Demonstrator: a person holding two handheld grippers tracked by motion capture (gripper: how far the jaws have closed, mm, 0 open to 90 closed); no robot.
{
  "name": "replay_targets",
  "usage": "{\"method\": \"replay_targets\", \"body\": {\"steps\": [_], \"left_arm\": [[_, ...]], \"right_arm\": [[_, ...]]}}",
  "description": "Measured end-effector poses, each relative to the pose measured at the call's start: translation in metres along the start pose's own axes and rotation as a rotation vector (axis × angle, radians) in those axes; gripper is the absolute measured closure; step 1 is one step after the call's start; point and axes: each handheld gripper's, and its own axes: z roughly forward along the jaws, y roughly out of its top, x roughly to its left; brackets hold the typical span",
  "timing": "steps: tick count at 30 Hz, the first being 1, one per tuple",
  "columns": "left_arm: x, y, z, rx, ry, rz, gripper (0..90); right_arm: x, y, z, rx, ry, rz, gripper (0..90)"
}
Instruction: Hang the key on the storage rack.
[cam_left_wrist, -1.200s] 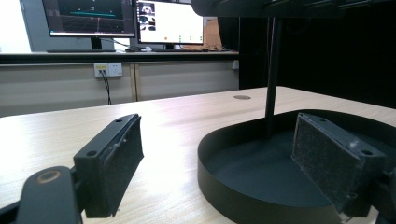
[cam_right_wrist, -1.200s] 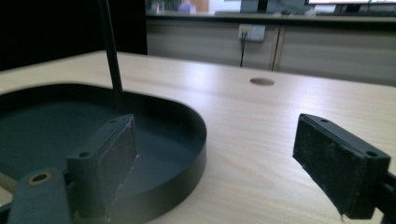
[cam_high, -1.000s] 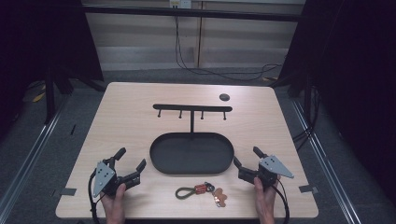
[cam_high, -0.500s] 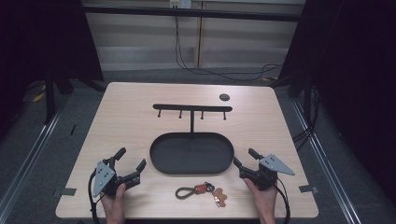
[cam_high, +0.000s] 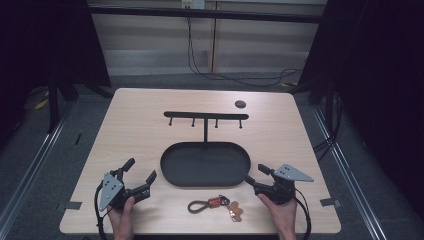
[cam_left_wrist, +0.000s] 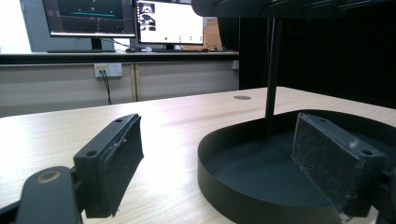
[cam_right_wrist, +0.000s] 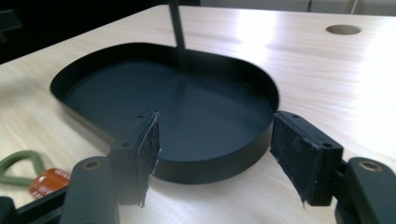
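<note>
Since a second ago the right claw (cam_high: 255, 176) has edged in toward the tray's right end and its jaws have just been closing, with nothing between them — the left claw (cam_high: 140, 170) has stayed put. Going left to right along the near edge of the worktop (cam_high: 150, 115): the left claw rests wide open and empty, just left of the black oval tray (cam_high: 167, 167). In front of the tray lies the key ring (cam_high: 216, 204), with its green loop, orange tag and small charms, between both claws and touched by neither. The right claw sits partly open, empty, jaws facing the tray rim.
</note>
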Motion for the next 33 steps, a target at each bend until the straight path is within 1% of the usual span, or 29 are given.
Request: {"method": "replay_targets", "body": {"steps": [2,3,5,6,7,8,10,11,12,13,14,16,17,18,19,22,24,25,26,28,30,32,33], "left_arm": [[0.0,0.0,0.0,0.0,0.0,-0.001,16.0],[0.0,0.0,0.0,0.0,-0.003,0.0,16.0],[0.0,0.0,0.0,0.0,0.001,0.003,16.0],[0.0,0.0,0.0,0.0,0.0,0.003,16.0],[0.0,0.0,0.0,0.0,0.001,0.003,16.0],[0.0,0.0,0.0,0.0,0.0,0.003,16.0],[0.0,0.0,0.0,0.0,0.0,0.0,16.0],[0.0,0.0,0.0,0.0,0.0,0.003,16.0],[0.0,0.0,0.0,0.0,-0.003,0.001,16.0],[0.0,0.0,0.0,0.0,0.0,-0.001,16.0],[0.0,0.0,0.0,0.0,-0.003,0.0,16.0],[0.0,0.0,0.0,0.0,0.001,0.003,16.0],[0.0,0.0,0.0,0.0,0.0,0.003,16.0],[0.0,0.0,0.0,0.0,-0.004,-0.003,16.0],[0.0,0.0,0.0,0.0,-0.004,-0.003,16.0],[0.0,0.0,0.0,-0.001,-0.004,-0.003,16.0],[0.0,0.0,0.0,0.0,-0.005,-0.003,16.0],[0.0,0.0,0.0,0.0,-0.006,-0.004,16.0],[0.0,0.0,0.0,-0.001,-0.007,-0.003,16.0],[0.0,0.0,0.0,-0.003,-0.007,-0.006,16.0],[0.0,0.0,0.0,-0.001,-0.002,0.001,16.0],[0.0,0.0,0.0,0.001,0.0,0.003,16.0],[0.0,0.0,0.0,0.0,-0.004,-0.003,16.0]], "right_arm": [[0.004,0.002,0.0,0.01,0.023,-0.005,32.4],[0.004,0.002,0.0,0.01,0.023,-0.005,32.4],[0.006,0.004,0.001,0.026,0.035,-0.011,33.5],[0.008,0.005,0.001,0.037,0.054,-0.018,37.0],[0.01,0.009,0.001,0.054,0.098,-0.024,40.9],[0.01,0.009,0.001,0.054,0.098,-0.024,40.9],[0.011,0.012,0.003,0.072,0.135,-0.016,41.2],[0.014,0.014,0.003,0.078,0.16,-0.023,44.0],[0.014,0.014,0.003,0.078,0.16,-0.023,44.0],[0.015,0.015,0.004,0.077,0.169,-0.021,45.5],[0.018,0.017,0.006,0.082,0.2,-0.006,49.9],[0.019,0.018,0.008,0.085,0.209,-0.002,50.7],[0.023,0.022,0.012,0.111,0.234,-0.009,53.6],[0.024,0.024,0.014,0.119,0.246,-0.01,54.6],[0.024,0.024,0.014,0.119,0.246,-0.01,54.6],[0.029,0.03,0.017,0.139,0.283,-0.02,57.3],[0.031,0.033,0.019,0.152,0.286,-0.028,56.3],[0.032,0.035,0.021,0.169,0.33,-0.036,55.9],[0.033,0.037,0.022,0.179,0.342,-0.042,56.3],[0.036,0.044,0.028,0.233,0.37,-0.077,58.1],[0.04,0.048,0.031,0.258,0.384,-0.098,59.0],[0.045,0.051,0.037,0.295,0.411,-0.119,60.0],[0.048,0.051,0.039,0.312,0.416,-0.127,59.7]]}}
